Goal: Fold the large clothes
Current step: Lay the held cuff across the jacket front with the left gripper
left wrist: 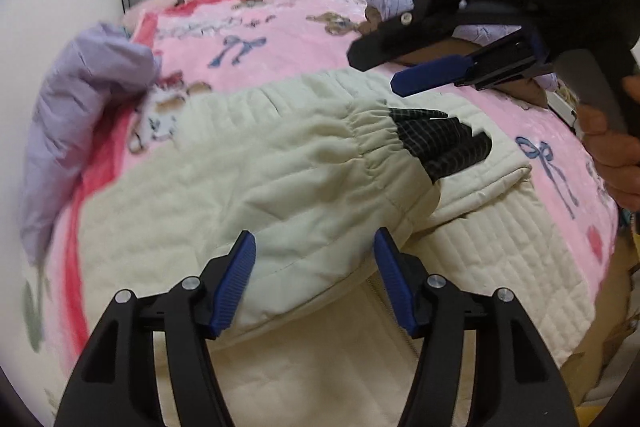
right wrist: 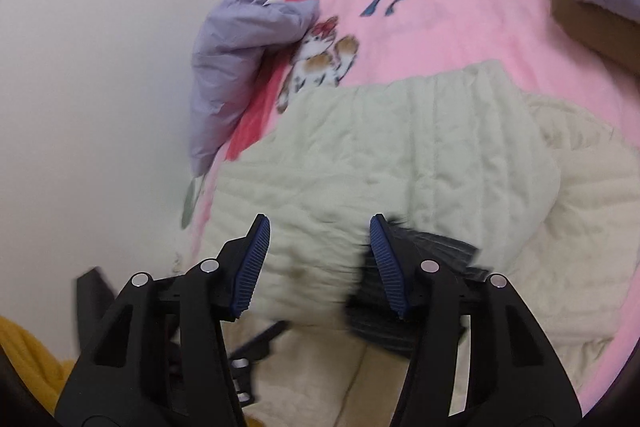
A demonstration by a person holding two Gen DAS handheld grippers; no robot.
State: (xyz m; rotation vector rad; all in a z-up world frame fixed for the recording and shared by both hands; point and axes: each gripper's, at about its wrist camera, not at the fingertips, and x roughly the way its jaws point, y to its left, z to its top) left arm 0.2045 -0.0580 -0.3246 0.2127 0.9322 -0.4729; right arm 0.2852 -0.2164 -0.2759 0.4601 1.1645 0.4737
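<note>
Evidently both hand-held grippers — left (left wrist: pixel 314 277), right (right wrist: pixel 320 259) — gape apart over the cream quilted jacket (left wrist: pixel 280 163), whose folded sleeve (left wrist: pixel 320 155) could slide off unpinned.

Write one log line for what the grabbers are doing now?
left gripper: open, over folded sleeve | right gripper: open, over cuff | cream quilted jacket: on pink blanket, partly folded

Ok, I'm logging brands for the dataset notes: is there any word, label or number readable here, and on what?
None can be read.
Pink blanket: a line of cursive lettering near the blue bow, too blurred to read in either view.
Cream quilted jacket: no label or tag in view.
Lilac garment: no print in view.
</note>
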